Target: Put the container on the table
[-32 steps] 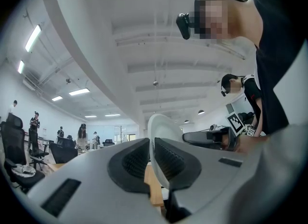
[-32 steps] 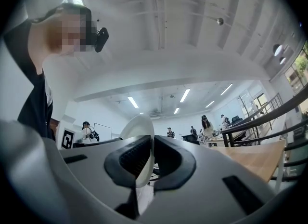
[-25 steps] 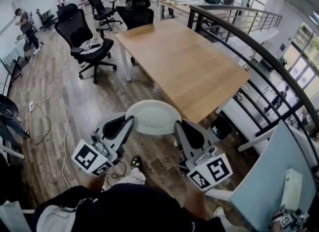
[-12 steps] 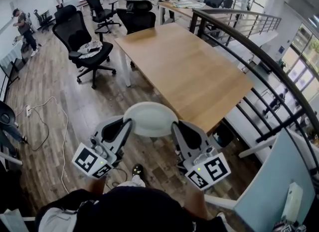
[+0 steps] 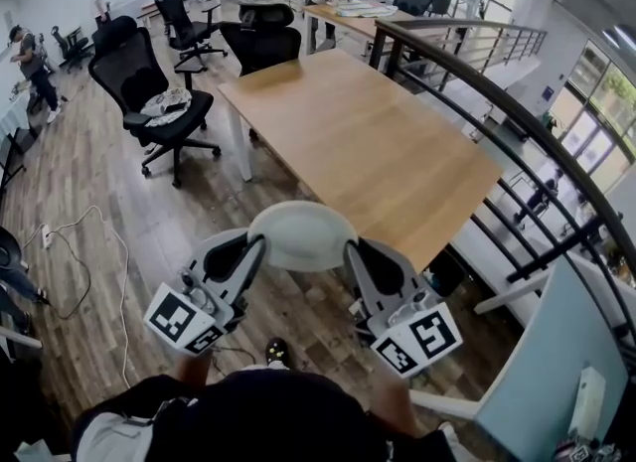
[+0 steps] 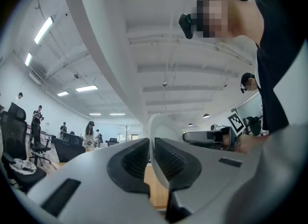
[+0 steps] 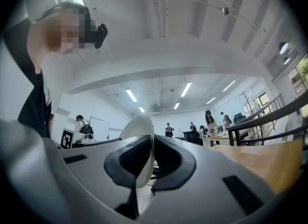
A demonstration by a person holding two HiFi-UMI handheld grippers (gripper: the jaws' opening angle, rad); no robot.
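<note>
Carrying a shallow round white container (image 5: pixel 303 236) between the left tongs (image 5: pixel 258 243) and the right tongs (image 5: pixel 349 247), each clamped on an opposite edge of its rim. Brought nearer to the long pale wooden worktop (image 5: pixel 368 142) than a second ago, with the same two-sided grip and the same level carry. Hanging just beside the worktop's near corner, above the plank floor (image 5: pixel 89 192), so judged not yet over the wood and the setting-down not yet begun. From the head view alone: the small gap left to the worktop's edge and its bare top beyond. From the gripper views alone: ribbed pads pressed on the thin white rim, and, in the right one, the worktop's surface off to the right, seen almost edge-on.
</note>
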